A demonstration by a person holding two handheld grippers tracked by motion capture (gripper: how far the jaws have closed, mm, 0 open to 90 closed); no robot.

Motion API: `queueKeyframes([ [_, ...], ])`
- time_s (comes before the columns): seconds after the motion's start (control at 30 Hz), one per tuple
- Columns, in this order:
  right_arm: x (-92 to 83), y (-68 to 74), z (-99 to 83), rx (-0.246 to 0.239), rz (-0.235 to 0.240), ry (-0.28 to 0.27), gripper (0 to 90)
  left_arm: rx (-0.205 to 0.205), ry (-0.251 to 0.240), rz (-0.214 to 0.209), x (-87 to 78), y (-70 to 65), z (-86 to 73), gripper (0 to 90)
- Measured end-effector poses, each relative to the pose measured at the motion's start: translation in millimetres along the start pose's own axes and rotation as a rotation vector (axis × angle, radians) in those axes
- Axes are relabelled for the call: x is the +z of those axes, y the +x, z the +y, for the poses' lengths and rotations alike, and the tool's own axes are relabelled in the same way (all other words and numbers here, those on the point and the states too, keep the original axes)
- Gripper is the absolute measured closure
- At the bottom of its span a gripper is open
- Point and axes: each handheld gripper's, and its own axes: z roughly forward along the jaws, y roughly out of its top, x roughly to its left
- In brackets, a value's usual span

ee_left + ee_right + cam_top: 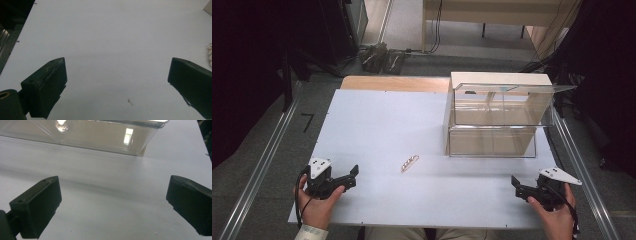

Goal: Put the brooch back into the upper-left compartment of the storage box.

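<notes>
This looks like a lab or test room set up for recording. A plain white board (377, 125) serves as the tabletop, flanked by metal rails (259, 167) on a grey carpeted floor (319, 92). Dark curtains (247, 75) close off the left and right edges, and cables (437, 25) trail at top centre beneath a wooden bench (492, 12).
</notes>
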Motion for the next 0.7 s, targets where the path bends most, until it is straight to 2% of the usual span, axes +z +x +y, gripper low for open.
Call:
queueKeyframes([
  [0.17, -1.1, 1.3, 0.7, 0.0, 0.003, -0.009, 0.0, 0.012, -0.006, -0.014, 1.2, -5.0, -0.8, 2.6],
  [0.27, -1.0, 1.2, 0.7, 0.002, -0.002, -0.008, 0.0, 0.012, -0.013, -0.024, 4.3, -11.0, 0.2, 5.9],
  [0.33, -0.2, 0.2, 0.6, 0.008, -0.005, -0.002, 0.0, 0.017, -0.016, -0.047, 10.8, -18.9, 2.5, 5.9],
  [0.47, -0.8, 0.8, 0.4, 0.009, -0.011, -0.004, 0.6, 0.047, -0.005, -0.066, 17.8, -29.0, 3.7, 5.9],
  [0.7, -1.2, 0.7, 0.0, 0.003, -0.005, -0.005, 0.6, 0.04, -0.004, -0.076, 20.4, -31.3, 4.7, 5.9],
])
